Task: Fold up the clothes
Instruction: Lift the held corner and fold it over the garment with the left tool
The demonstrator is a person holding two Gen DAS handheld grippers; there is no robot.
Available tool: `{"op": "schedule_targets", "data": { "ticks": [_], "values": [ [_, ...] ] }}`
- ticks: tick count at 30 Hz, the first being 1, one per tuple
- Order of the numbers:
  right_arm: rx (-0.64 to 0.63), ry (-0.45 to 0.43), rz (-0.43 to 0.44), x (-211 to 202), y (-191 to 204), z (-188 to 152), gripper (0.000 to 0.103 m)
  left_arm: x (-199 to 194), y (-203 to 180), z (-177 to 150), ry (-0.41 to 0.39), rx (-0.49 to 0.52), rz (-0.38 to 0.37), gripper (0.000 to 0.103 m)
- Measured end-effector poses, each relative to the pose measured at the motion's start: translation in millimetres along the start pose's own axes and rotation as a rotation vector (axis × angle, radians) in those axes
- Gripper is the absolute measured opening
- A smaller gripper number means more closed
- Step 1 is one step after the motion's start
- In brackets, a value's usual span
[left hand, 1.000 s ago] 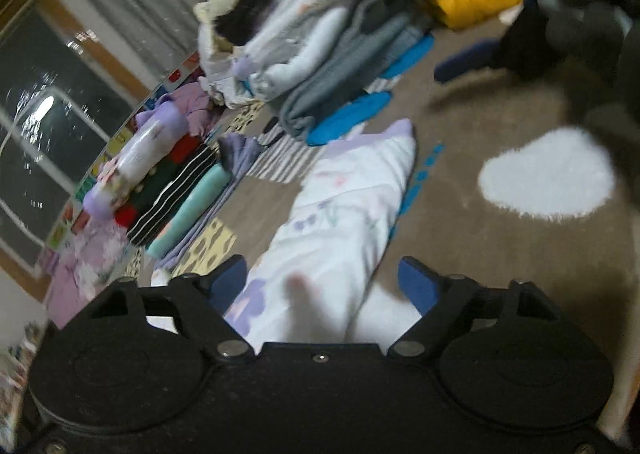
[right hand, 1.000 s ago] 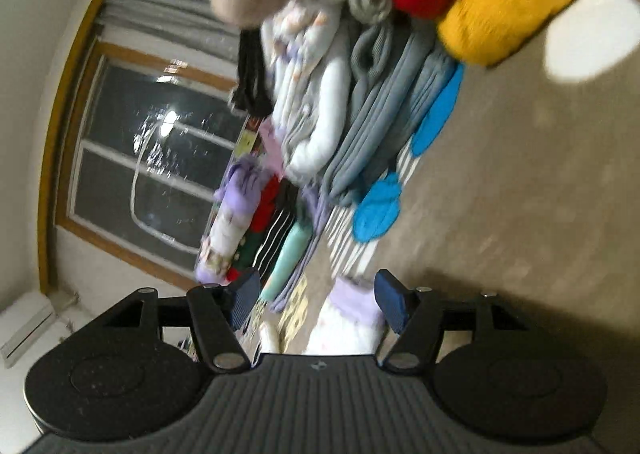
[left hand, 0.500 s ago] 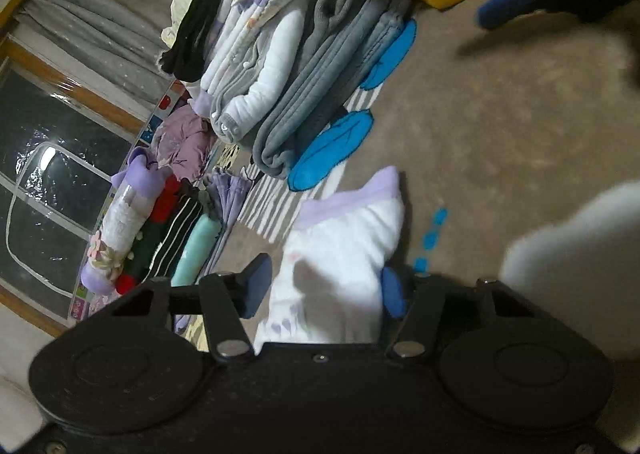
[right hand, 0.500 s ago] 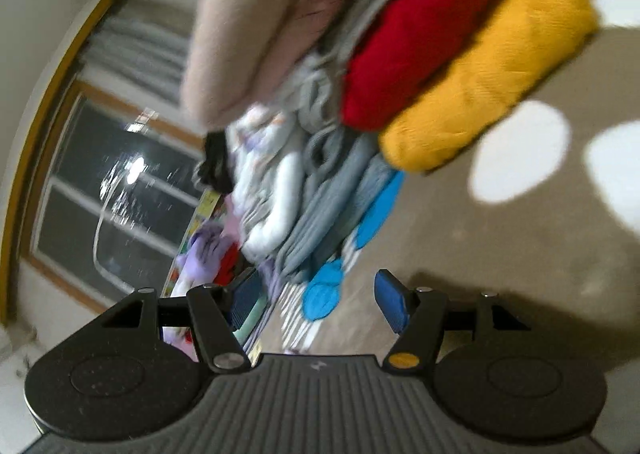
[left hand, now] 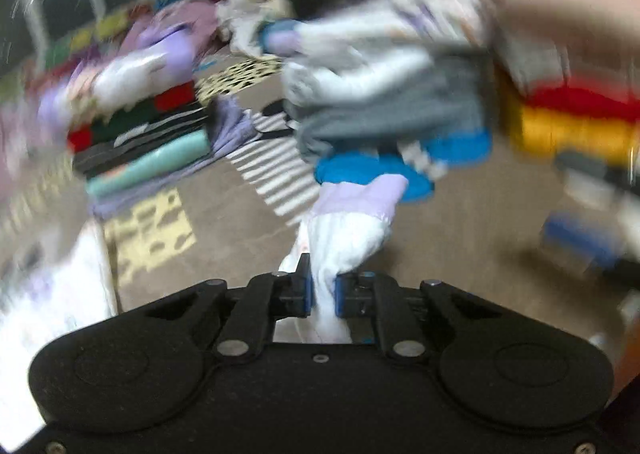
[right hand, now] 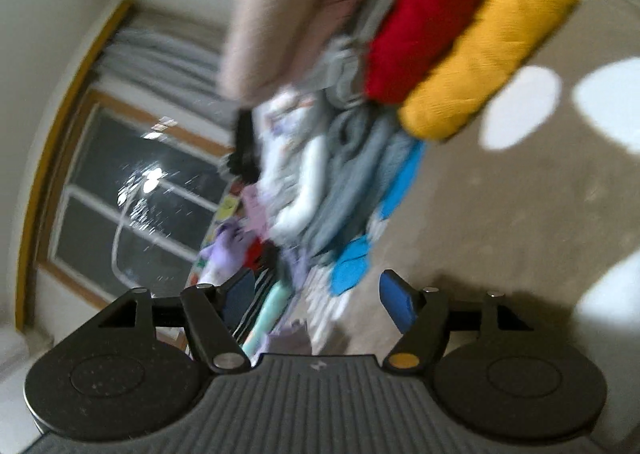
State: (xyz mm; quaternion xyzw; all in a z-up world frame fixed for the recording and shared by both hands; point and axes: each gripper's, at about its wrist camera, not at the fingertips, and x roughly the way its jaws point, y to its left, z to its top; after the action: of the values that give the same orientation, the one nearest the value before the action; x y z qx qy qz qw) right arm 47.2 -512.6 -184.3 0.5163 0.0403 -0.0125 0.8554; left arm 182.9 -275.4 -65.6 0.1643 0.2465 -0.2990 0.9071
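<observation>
White garment (left hand: 344,238) — seemingly cuff-forward, lengthwise

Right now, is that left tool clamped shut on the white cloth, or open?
Shut. The left tool has its blue pads pinching the white garment, with the fabric bunched between them.

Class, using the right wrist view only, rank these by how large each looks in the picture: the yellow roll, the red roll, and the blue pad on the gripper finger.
1. Yellow roll and red roll: about alike, so left unranked; the red one is cut by the frame edge.
2. Blue pad: clearly smallest, even though it sits nearest the camera.
</observation>
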Motion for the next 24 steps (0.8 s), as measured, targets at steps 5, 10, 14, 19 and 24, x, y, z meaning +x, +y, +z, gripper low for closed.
{"op": "schedule_targets", "data": {
  "ticks": [5, 10, 14, 19, 24],
  "values": [
    [-0.115, 0.070, 0.122, 9.4, 31.7, -24.0, 0.076, -29.5, 52.2, 16.6, -0.032, -0.245, -0.088, 0.009],
    [-0.408, 0.232, 0.156, 27.1, 75.5, -81.1, 0.078, -62.4, 99.5, 13.9, -0.081, -0.356, -0.073, 0.009],
    [-0.696, 0.389, 0.154, 43.8, 114.1, -136.5, 0.078, -84.6, 128.9, -0.2, -0.112, -0.434, -0.054, 0.009],
    [-0.969, 0.523, 0.118, 61.1, 142.5, -194.3, 0.077, -113.7, 163.7, -24.1, -0.157, -0.540, -0.023, 0.009],
    [-1.086, 0.532, 0.081, 67.1, 147.8, -215.2, 0.061, -141.0, 194.1, -48.9, -0.193, -0.627, 0.012, 0.009]
  ]
}}
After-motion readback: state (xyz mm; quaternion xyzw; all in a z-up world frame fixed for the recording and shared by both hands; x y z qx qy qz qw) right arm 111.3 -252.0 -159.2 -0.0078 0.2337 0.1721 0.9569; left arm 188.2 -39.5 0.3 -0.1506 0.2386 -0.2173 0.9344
